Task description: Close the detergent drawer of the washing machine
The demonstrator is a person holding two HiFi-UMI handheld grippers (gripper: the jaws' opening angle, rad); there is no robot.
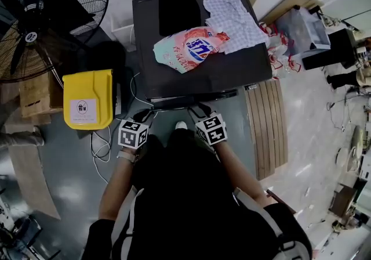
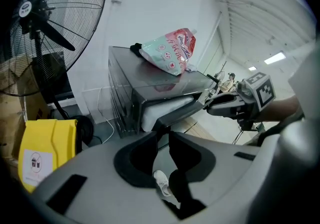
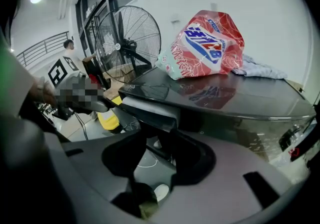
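Nearest, two tongs reach down from the person's sleeves, each carrying one cube of black-and-white square markers. The left tongs (image 2: 162, 135) are closed to a narrow gap on the near corner of the detergent drawer (image 2: 172, 108), and a white shoe (image 2: 162, 183) and grey floor show through the slit below. The right tongs (image 3: 157, 143) stand wide apart and grip nothing. Their tips are at the drawer's front edge further along, and the edge crosses the gap between them.

There is one drawer. It is long and low, and it stands pulled out from the front of the washing machine (image 1: 174, 73) just under its top. Its front is a dark, glossy strip with squared ends. Behind that strip the left gripper view shows a pale, smooth, rounded inside.

The single machine is a boxy, dark grey block whose flat top is shiny enough to mirror what sits on it.

Three things lie on that top. One is a soft plastic detergent bag (image 1: 185, 49) in pink, mint and white with blue lettering, slumped on its side. One is a crumpled pale checked cloth (image 1: 232, 18) just beside the bag, and one is a flat black folded cloth (image 1: 179, 12) behind it.

On the floor to the left sits one yellow hard-plastic container (image 1: 88, 99) with a white label, and thin white cables (image 1: 101, 148) loop near it. Beyond that stands one large fan (image 1: 49, 15) with black blades in a round wire cage. One board of pale wooden slats (image 1: 268, 125) lies to the machine's right.
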